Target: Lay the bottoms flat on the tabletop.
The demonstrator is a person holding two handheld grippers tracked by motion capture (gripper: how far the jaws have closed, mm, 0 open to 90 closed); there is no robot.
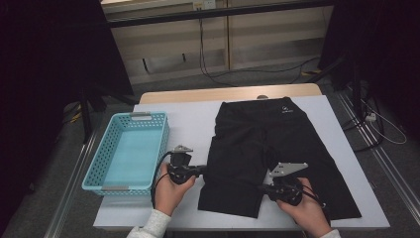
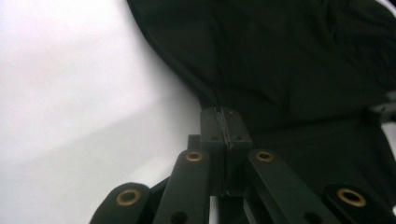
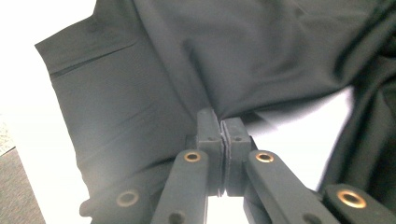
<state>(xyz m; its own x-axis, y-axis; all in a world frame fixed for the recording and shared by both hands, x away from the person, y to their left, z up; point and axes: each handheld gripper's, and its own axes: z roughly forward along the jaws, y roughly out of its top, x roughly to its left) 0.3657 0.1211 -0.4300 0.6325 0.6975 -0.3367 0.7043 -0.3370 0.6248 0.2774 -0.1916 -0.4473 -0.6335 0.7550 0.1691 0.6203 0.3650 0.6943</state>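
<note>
A pair of black shorts [image 1: 257,134] lies flat on the white table [image 1: 188,119], waistband at the far side and legs toward me. My left gripper [image 1: 203,170] is at the outer edge of the left leg, and its jaws are shut on that fabric edge [image 2: 225,112]. My right gripper [image 1: 261,187] points left at the inner edge of the same leg, below the crotch. In the right gripper view its jaws [image 3: 219,116] are pressed together on the dark cloth [image 3: 233,46], with white table showing to the right of the pinch.
An empty turquoise plastic basket [image 1: 161,144] stands on the table just left of my left hand. The table's near edge is right under both hands. Cables run over the floor behind and to the right of the table.
</note>
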